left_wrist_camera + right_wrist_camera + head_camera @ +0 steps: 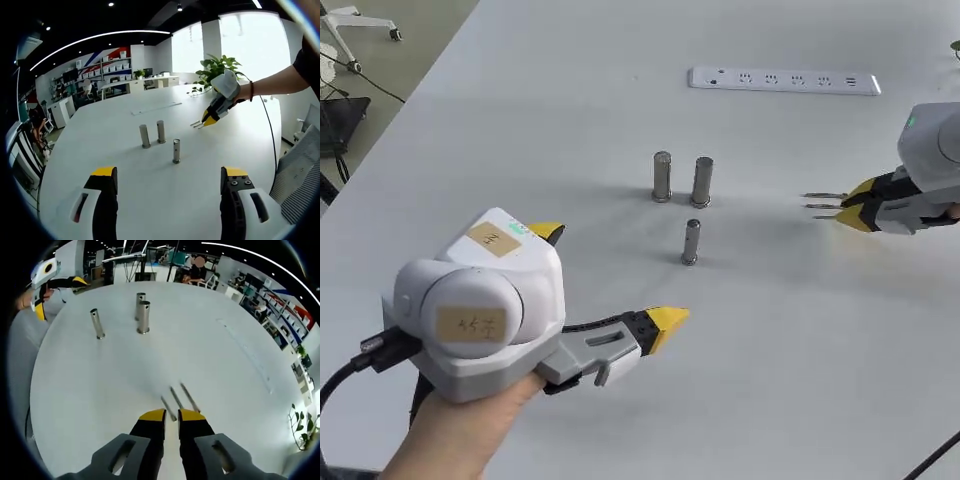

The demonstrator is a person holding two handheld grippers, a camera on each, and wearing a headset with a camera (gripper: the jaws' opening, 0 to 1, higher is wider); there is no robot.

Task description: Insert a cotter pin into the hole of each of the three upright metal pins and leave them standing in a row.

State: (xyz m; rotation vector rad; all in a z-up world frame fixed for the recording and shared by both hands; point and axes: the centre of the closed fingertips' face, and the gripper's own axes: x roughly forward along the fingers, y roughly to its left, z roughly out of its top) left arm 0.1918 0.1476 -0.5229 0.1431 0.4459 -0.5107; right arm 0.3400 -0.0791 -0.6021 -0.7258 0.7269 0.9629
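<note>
Left gripper (pixel 608 277): low at the near left, jaws spread wide, nothing between them, well apart from the work.
Metal pins (pixel 662 176): all three upright mid-table (pixel 520 120). Two stand side by side at the back, and the front pin (pixel 691 242) stands alone, nearer. That's a triangle, not a row yet.
Pin handling: steel by the look, stiff, smooth and narrow-footed, so I'd judge a nudge topples one. Grip the shaft low, clear of the top, where the hole should be; the hole is too small to make out.
Cotter pins (pixel 823 205): three thin wires fanned out, tips aimed toward the metal pins.
Cotter handling: probably light, springy and slick, likely to swivel in a pinch. Hold near the head end, legs free.
Right gripper (pixel 853 206): far right, jaws pressed close, pinching all three cotter pins.
</note>
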